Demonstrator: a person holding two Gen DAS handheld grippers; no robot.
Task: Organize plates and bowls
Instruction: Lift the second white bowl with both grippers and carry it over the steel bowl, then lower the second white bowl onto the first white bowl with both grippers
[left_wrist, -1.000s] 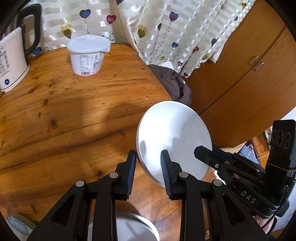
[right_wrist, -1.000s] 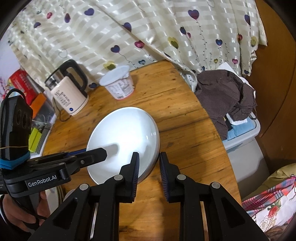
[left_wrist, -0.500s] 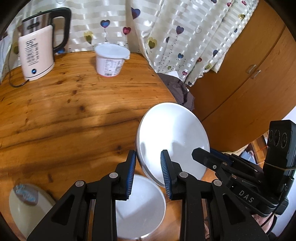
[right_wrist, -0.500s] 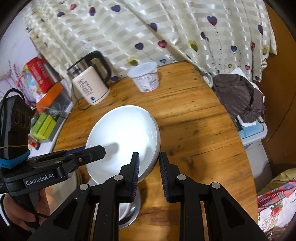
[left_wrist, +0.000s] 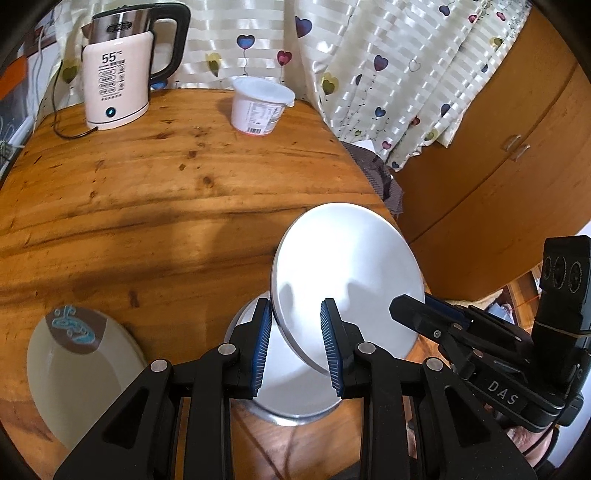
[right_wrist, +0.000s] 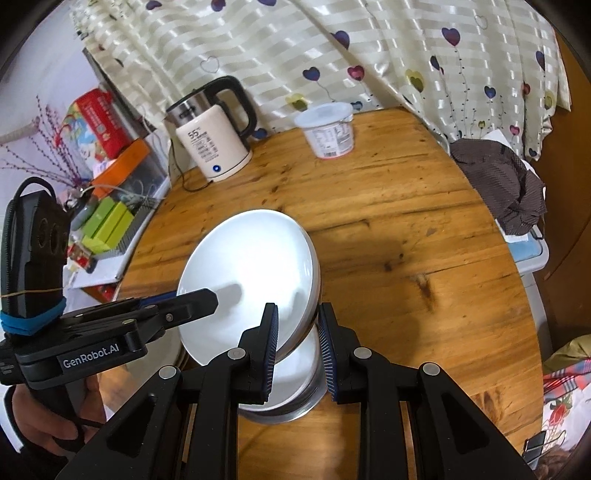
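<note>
A deep white plate (left_wrist: 351, 266) hangs tilted above the wooden table (left_wrist: 147, 203), held at opposite rims by both grippers. My left gripper (left_wrist: 295, 314) is shut on its near-left rim, one pad on each face. My right gripper (right_wrist: 297, 317) is shut on the plate's (right_wrist: 251, 266) right rim. Each gripper also shows in the other's view: the right one (left_wrist: 410, 306) and the left one (right_wrist: 199, 299). Directly under the plate a steel bowl (left_wrist: 291, 391) stands on the table, partly hidden. A beige plate with a blue motif (left_wrist: 74, 365) lies at the near left.
A cream electric kettle (left_wrist: 118, 70) with its cord and a white lidded tub (left_wrist: 260, 105) stand at the table's far side by the curtain. A brown cloth (right_wrist: 498, 184) lies on a bin beyond the right edge. A person's hand (right_wrist: 37, 424) grips the left handle.
Both grippers have carried the white plate back toward the near side of the table. The steel bowl now sits under it, and the kettle and beige plate have come into view.
</note>
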